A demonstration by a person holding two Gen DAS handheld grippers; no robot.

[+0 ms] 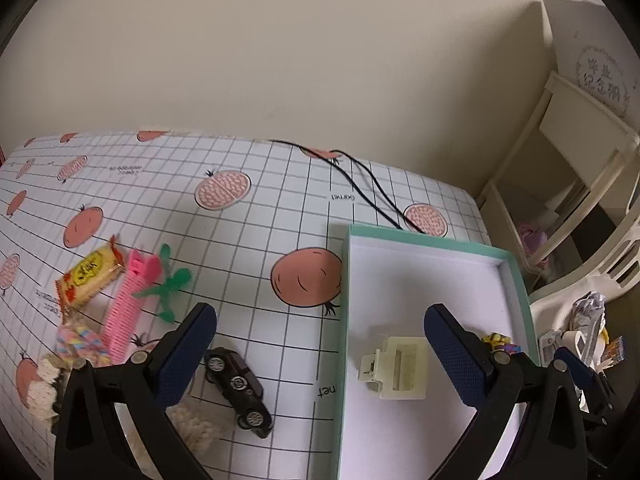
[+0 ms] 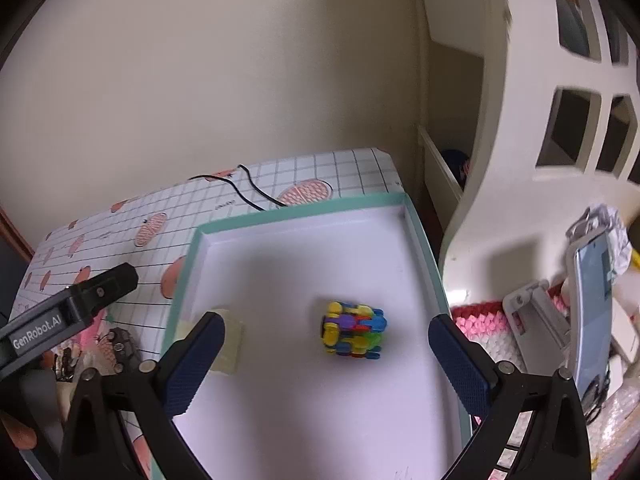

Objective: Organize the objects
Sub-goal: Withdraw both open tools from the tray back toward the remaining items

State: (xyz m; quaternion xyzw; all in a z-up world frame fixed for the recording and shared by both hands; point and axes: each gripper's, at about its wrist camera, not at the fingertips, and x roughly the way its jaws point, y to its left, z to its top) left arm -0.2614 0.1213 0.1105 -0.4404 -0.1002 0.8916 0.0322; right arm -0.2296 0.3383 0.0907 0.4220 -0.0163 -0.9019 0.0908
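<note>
With both jaws spread wide, left hand-held gripper (image 1: 320, 344) straddles the box's (image 1: 516, 276) left wall: black toy car (image 1: 238, 390) by its left finger, cream hair clip (image 1: 396, 364) between fingers. Right hand-held gripper (image 2: 326, 354), also empty, frames multicolour block toy (image 2: 354, 334) inside the box; table (image 1: 260, 208) beyond.

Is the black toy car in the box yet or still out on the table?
Out. The black toy car lies on the checked tablecloth, left of the teal-rimmed white box.
</note>
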